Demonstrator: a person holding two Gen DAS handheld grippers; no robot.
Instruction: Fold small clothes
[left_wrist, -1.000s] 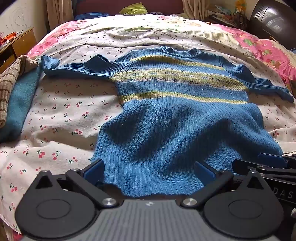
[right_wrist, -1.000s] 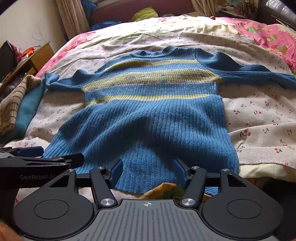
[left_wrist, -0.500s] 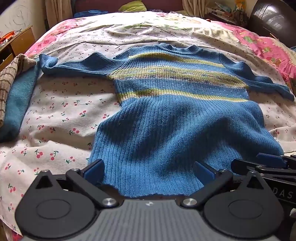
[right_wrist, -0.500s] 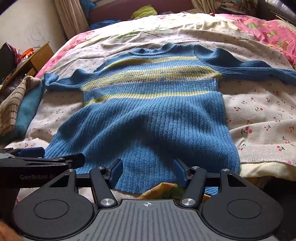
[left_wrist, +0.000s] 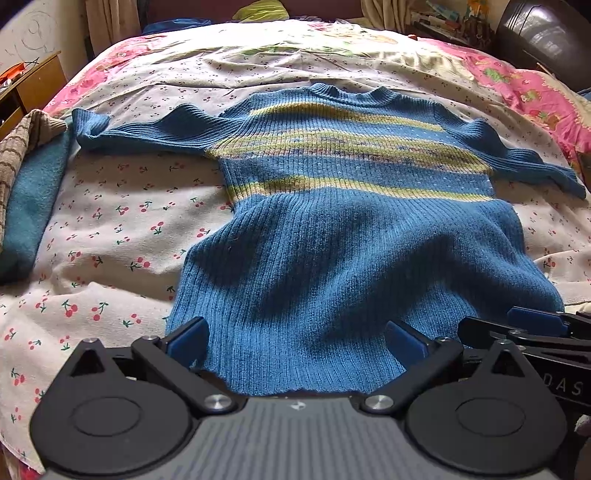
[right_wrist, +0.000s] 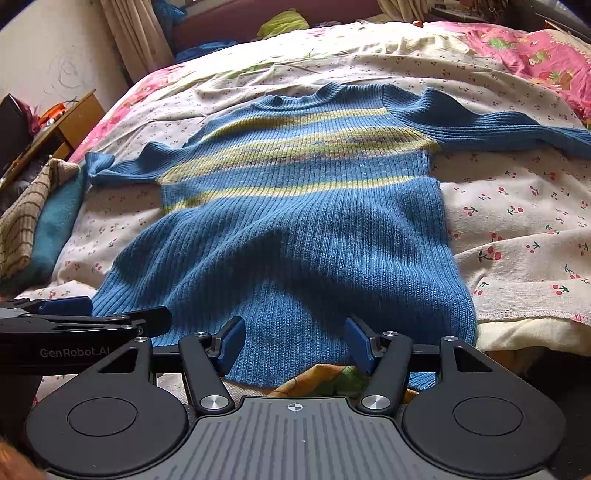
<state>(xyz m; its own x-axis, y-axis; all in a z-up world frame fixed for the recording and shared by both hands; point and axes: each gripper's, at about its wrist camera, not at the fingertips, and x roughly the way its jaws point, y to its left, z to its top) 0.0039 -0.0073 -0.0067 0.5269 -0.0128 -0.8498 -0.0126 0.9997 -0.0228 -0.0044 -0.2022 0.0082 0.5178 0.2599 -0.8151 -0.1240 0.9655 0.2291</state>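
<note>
- Blue knit sweater (left_wrist: 347, 236), yellow-green stripes across the chest: spread flat, front up, on the bed, both sleeves out sideways, neck at the far end, hem at the near edge.
- Left hand-held gripper (left_wrist: 295, 341): jaws wide, hovering at the hem's left part, pads clear of the knit.
- Right hand-held gripper (right_wrist: 293, 343): jaws wide, at the hem's right part, gripping nothing.
- Bed sheet (left_wrist: 122, 229): cream, cherry print.
- Folded clothes (left_wrist: 26, 206), teal and brown check: at the bed's left edge.
- Wooden cabinet (right_wrist: 70, 125): left of the bed.

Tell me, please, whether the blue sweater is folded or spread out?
Spread: the blue sweater lies flat on the bed, both sleeves out sideways.
</note>
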